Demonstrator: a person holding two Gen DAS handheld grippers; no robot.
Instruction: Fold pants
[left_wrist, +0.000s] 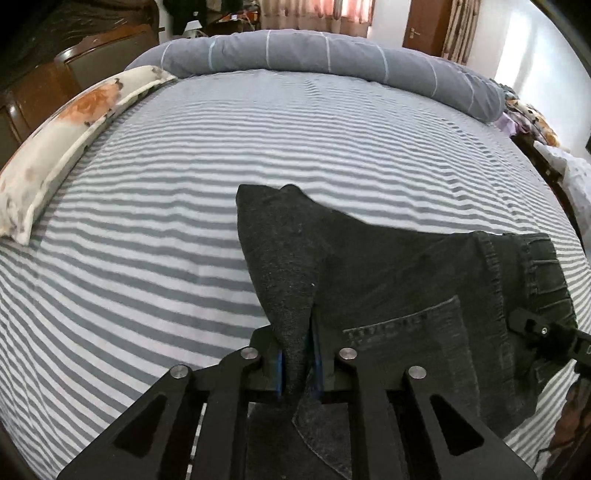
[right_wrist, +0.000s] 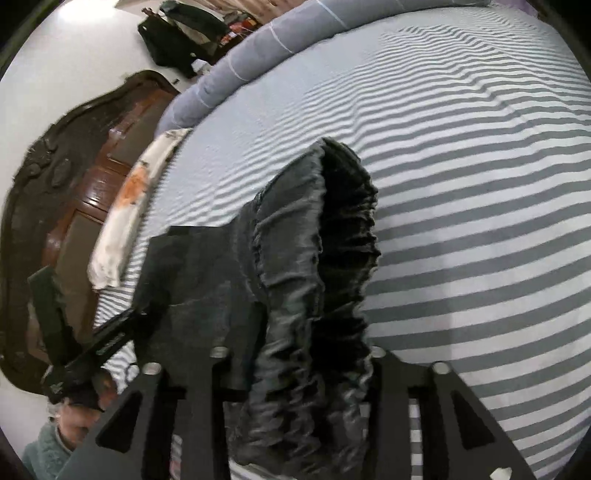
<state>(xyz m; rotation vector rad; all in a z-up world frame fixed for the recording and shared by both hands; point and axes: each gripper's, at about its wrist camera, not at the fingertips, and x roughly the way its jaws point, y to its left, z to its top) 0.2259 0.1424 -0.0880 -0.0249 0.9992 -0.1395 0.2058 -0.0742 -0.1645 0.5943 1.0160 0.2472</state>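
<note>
- Left wrist view: the left gripper (left_wrist: 298, 363) pinches the pants (left_wrist: 388, 280) above the bed (left_wrist: 147, 221).
- The right gripper (right_wrist: 310, 373) clamps the bunched waistband.
- Folding seems only half done; the pants are not yet laid flat.

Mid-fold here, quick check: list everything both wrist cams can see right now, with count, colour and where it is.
pants: one, dark grey-black denim, lifted over the bed, gripped at both ends
bedsheet: one, grey and white stripes, covering the mattress
duvet: one, grey with thin pale lines, rolled along the far edge
pillow: one, cream with orange print, by the headboard
headboard: one, dark brown wood, at the bed end
curtains: pinkish, far wall
left gripper: black, shut on a pant leg
right gripper: black, waistband bunched between its fingers
</note>
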